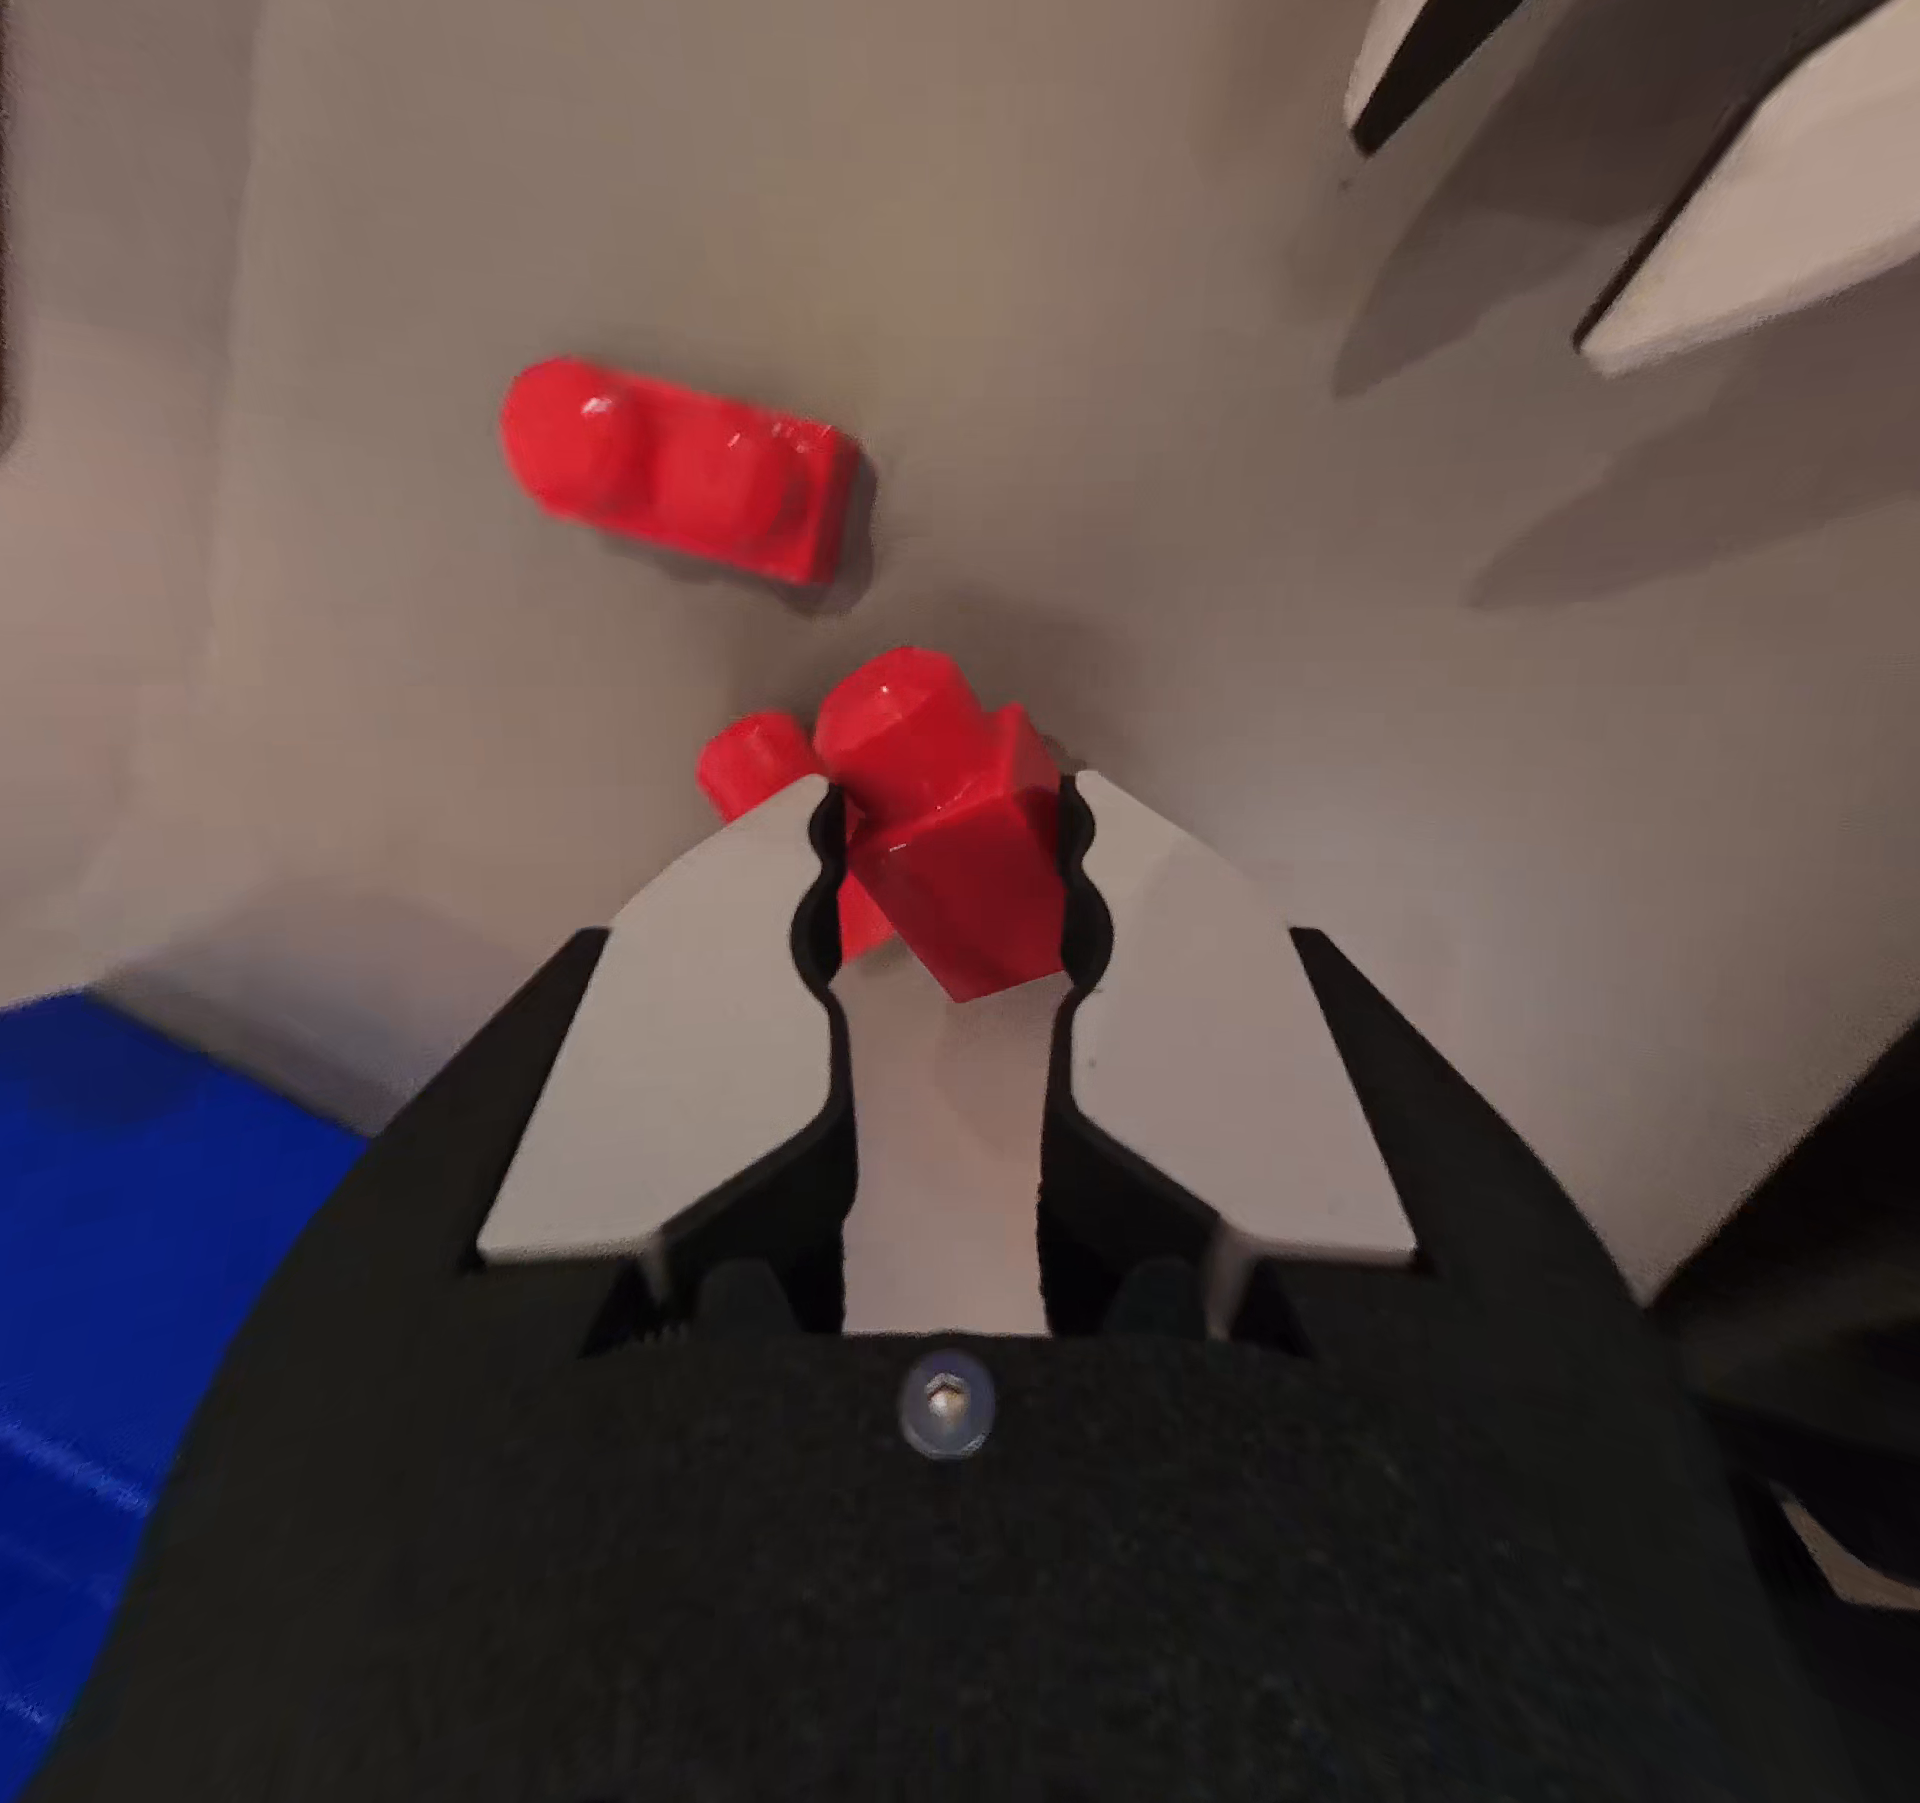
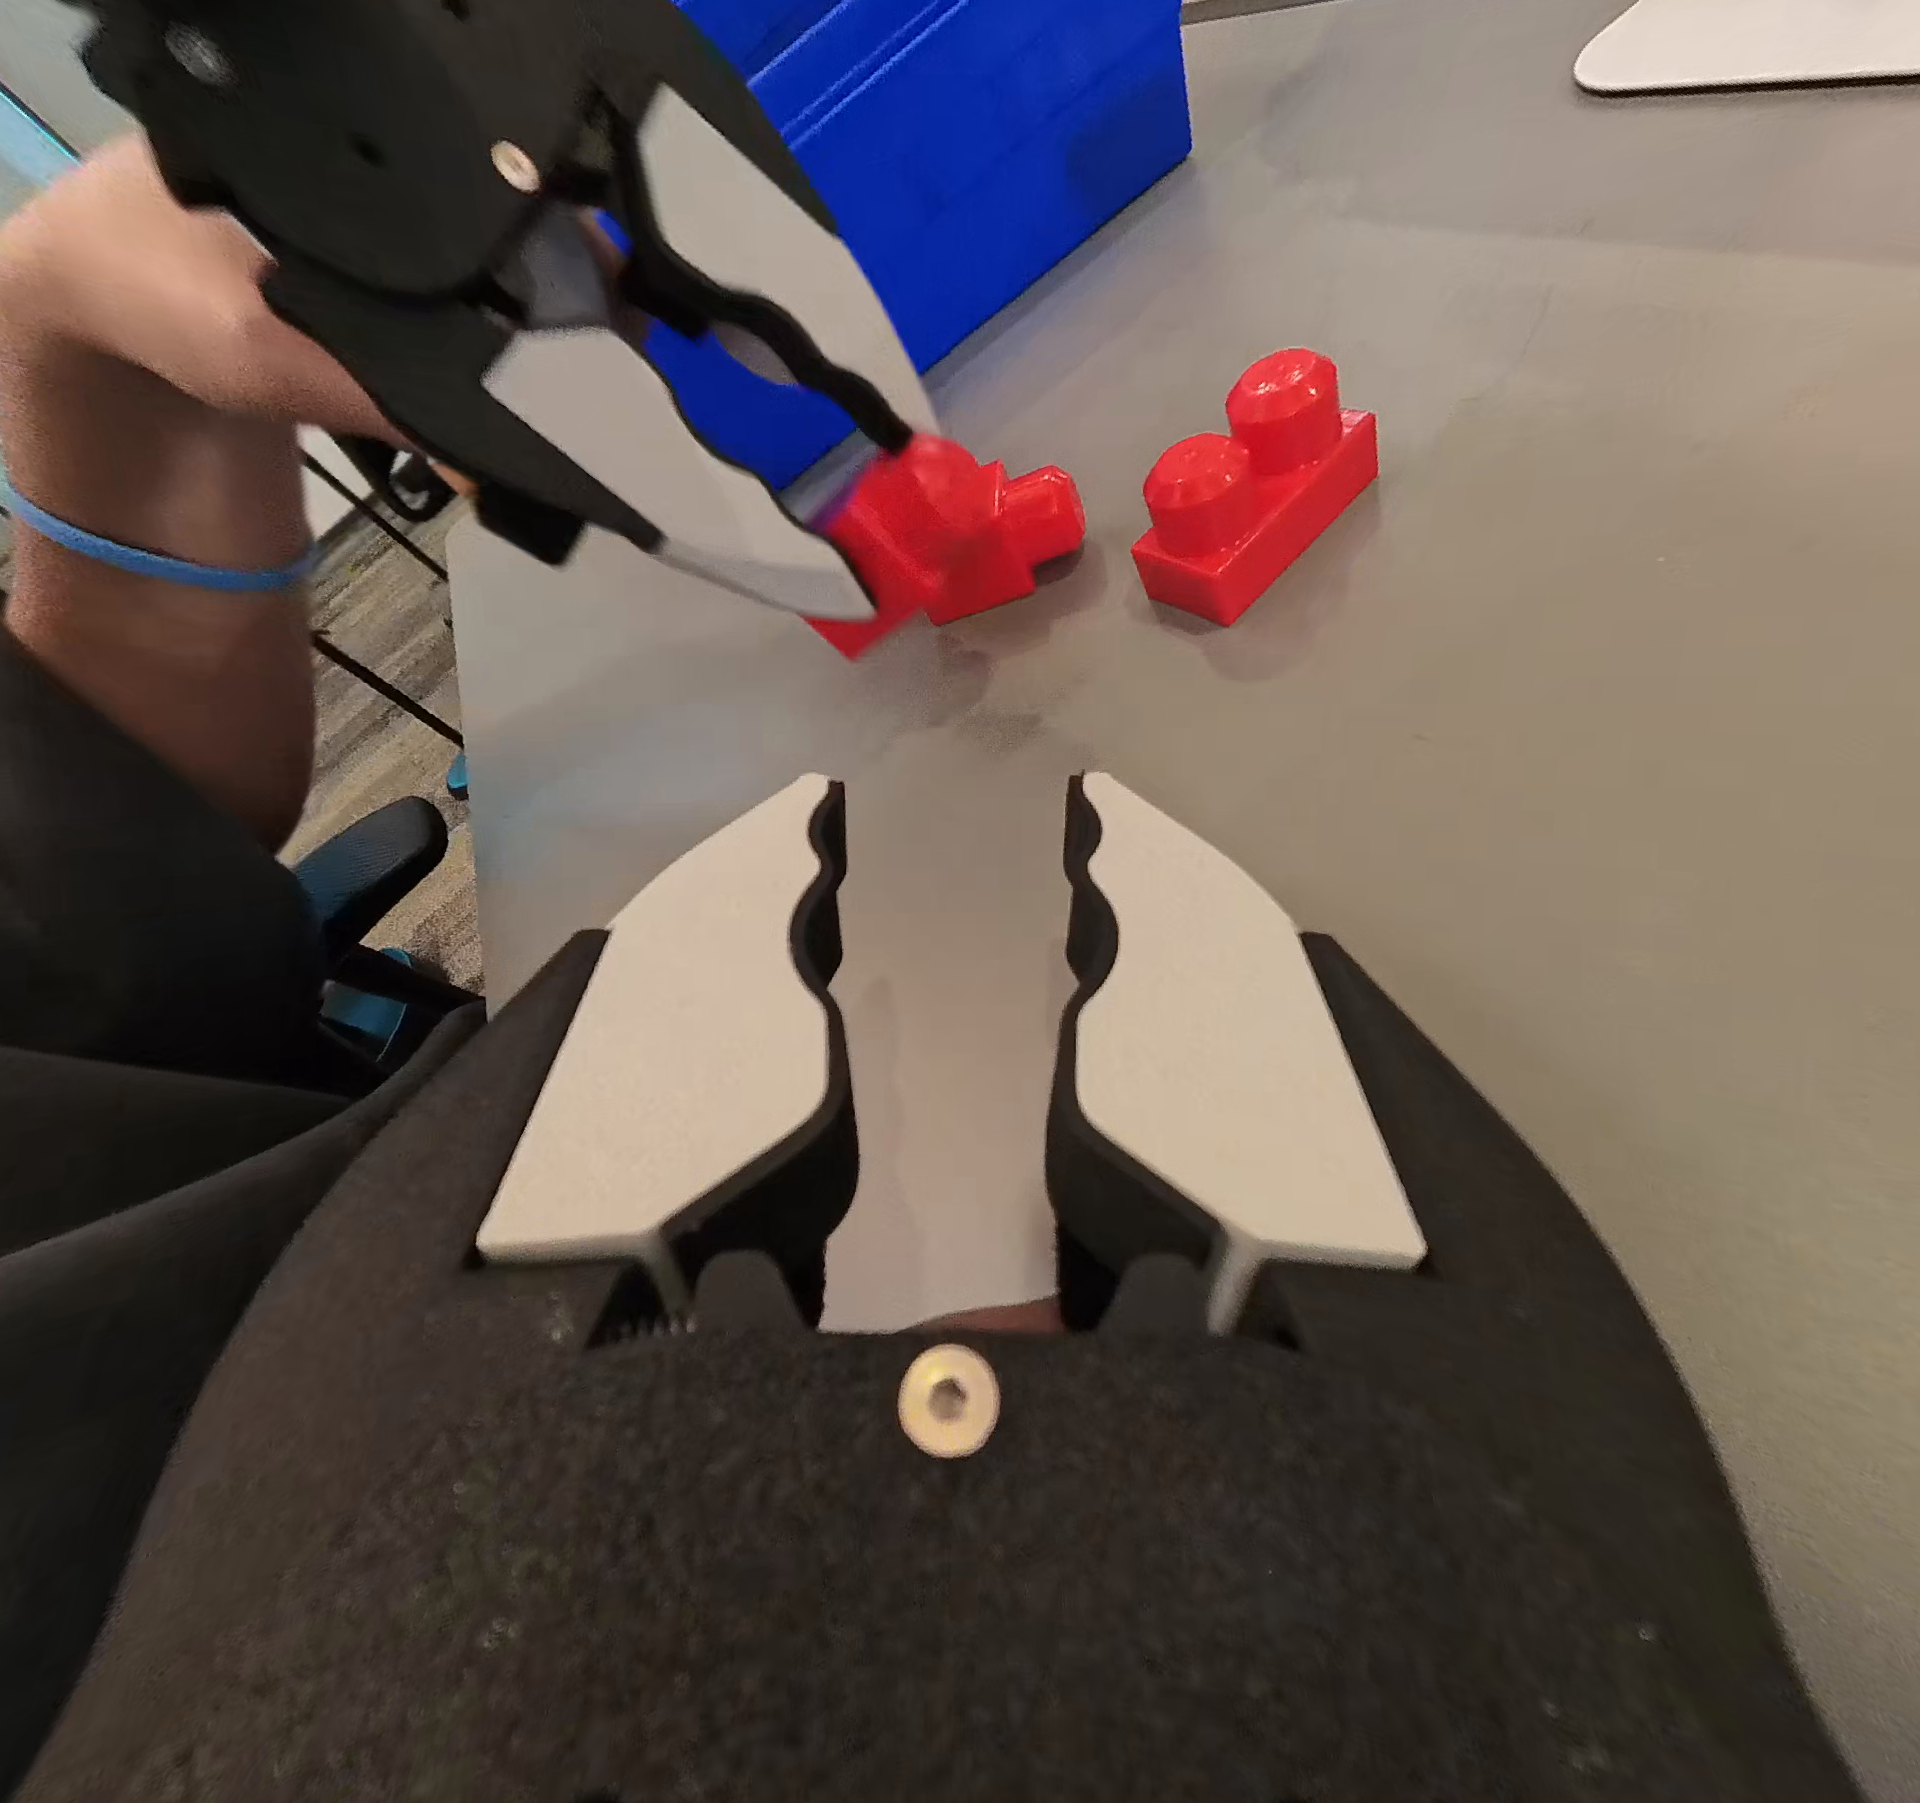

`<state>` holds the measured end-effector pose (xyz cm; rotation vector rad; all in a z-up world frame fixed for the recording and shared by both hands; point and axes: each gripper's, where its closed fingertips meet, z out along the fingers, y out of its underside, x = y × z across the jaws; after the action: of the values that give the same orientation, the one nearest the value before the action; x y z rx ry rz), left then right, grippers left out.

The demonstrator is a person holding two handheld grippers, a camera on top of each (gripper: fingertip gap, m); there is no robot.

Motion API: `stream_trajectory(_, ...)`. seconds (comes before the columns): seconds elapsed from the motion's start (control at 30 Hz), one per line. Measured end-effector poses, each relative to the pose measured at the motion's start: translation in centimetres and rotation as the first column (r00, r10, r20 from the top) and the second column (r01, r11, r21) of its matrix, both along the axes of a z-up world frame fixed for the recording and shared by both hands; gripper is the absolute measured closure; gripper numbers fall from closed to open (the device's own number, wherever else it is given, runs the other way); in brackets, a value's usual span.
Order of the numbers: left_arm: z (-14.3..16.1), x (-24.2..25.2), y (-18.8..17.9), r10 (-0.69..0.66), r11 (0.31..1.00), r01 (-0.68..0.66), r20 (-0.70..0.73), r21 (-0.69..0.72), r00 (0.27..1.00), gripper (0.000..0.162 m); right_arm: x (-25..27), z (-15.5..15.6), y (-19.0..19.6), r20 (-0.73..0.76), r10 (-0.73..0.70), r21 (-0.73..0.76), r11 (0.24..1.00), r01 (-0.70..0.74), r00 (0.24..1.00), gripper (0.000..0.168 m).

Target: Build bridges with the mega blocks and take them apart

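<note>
Hiding part of tilted red block point(image 1: 956, 880), left hand-held gripper point(image 1: 951, 797) clamped on it; right hand-held gripper point(image 2: 956, 797) parted, empty; second red block point(image 2: 1257, 496) nearby.

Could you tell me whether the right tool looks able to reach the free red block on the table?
Probably yes: the right tool is open and empty, and bare table lies between it and the free red block.

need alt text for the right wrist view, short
The left gripper comes in from the upper left and clamps a tilted red block on a grey table. A second red block sits upright just right of it, apart. The right gripper is open and empty in the foreground; a blue bin stands behind.
</note>
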<state>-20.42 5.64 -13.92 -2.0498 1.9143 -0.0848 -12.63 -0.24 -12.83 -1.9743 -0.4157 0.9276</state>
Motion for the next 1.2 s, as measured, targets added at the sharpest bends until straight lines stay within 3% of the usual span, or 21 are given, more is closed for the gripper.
stream_trajectory(0.2,-3.9,1.7,0.5,-0.009,1.000,0.009,-0.094,-0.002,0.996,0.124,0.6,0.5,-0.1,-0.029,-0.007,0.007,1.000,0.007,1.000,0.128)
stream_trajectory(0.5,-4.1,0.6,0.9,0.038,0.994,-0.020,-0.180,0.104,0.983,0.126,0.5,0.9,-0.5,-0.061,0.010,0.002,1.000,-0.010,0.998,0.128)
stream_trajectory(0.6,-4.1,0.3,1.3,0.066,0.989,-0.042,-0.172,0.141,0.983,0.125,0.4,1.0,-0.5,-0.063,0.013,0.003,1.000,-0.013,0.998,0.128)
stream_trajectory(0.83,-4.0,0.1,2.4,0.116,0.975,-0.094,-0.102,0.204,0.988,0.103,0.4,0.9,-0.5,-0.064,0.015,-0.005,1.000,-0.016,0.998,0.128)
stream_trajectory(0.93,-3.3,-0.3,2.6,0.140,0.963,-0.122,-0.060,0.240,0.988,0.102,0.3,0.7,-0.5,-0.055,0.016,-0.006,1.000,-0.016,0.998,0.128)
stream_trajectory(1.2,-2.5,-2.5,1.9,0.250,0.943,-0.259,0.066,0.210,0.966,0.083,0.2,0.6,-0.5,-0.050,0.019,-0.009,1.000,-0.019,0.999,0.128)
